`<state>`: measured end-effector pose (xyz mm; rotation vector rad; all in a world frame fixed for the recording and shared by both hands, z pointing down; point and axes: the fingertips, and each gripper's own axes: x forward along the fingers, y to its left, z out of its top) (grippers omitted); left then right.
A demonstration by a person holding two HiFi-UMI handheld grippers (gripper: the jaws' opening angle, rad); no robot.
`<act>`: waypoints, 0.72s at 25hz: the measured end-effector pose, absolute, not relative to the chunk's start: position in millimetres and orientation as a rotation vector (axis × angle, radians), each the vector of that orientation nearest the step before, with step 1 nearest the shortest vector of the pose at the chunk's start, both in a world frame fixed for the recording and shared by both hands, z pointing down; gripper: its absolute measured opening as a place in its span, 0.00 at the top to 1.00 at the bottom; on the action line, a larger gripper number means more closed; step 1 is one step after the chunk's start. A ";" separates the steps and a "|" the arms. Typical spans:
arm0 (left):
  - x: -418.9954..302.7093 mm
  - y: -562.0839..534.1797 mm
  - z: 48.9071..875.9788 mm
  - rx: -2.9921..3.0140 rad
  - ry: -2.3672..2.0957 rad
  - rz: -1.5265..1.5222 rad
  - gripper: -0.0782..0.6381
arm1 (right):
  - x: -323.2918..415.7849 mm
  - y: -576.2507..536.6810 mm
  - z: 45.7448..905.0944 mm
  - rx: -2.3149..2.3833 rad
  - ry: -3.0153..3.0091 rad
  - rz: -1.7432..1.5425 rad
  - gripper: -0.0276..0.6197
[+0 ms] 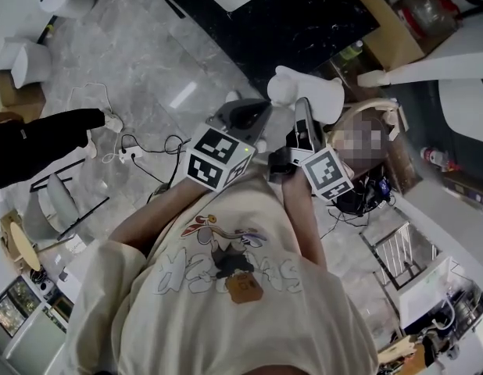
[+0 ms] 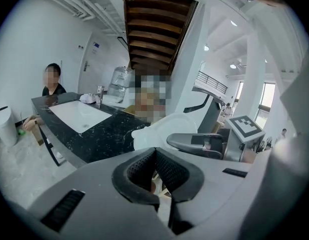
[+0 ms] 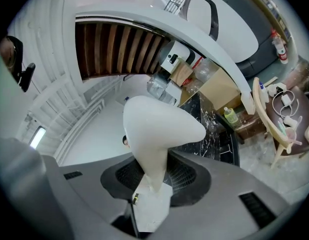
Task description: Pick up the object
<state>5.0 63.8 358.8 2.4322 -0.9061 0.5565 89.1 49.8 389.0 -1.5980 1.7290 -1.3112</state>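
The object is a smooth white piece [image 3: 157, 129] with a broad rounded head and a narrow stem. My right gripper [image 3: 153, 176] is shut on that stem, with the head sticking out past the pads. In the head view the white object [image 1: 304, 91] is held in the air in front of the person's chest, above the right gripper [image 1: 302, 114]. My left gripper [image 1: 243, 116] hovers just left of it, apart from it. Its pads [image 2: 169, 166] meet at the tips with nothing held. In the left gripper view the white object [image 2: 162, 131] shows beside the right gripper's grey jaw.
A black marble counter [image 2: 102, 134] with a white sink [image 2: 79, 115] stands ahead, and a person [image 2: 53, 81] sits behind it. A wooden stair underside [image 2: 154, 29] hangs overhead. Cables [image 1: 140, 151] lie on the marble floor. A wooden chair [image 3: 267, 119] and a green bottle [image 3: 230, 115] are at the right.
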 end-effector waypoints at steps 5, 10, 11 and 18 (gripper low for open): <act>5.1 93.2 357.5 2.416 -0.916 0.570 0.87 | 87.4 75.2 386.2 -1.573 1.741 -1.323 0.74; 2.1 105.7 359.9 2.410 -0.912 0.578 0.87 | 77.8 89.5 388.0 -1.542 1.743 -1.343 0.74; 2.2 106.6 359.8 2.412 -0.910 0.579 0.87 | 77.3 91.6 388.3 -1.546 1.743 -1.344 0.74; 2.8 108.8 362.2 2.417 -0.870 0.610 0.87 | 82.3 97.3 391.5 -1.601 1.702 -1.337 0.74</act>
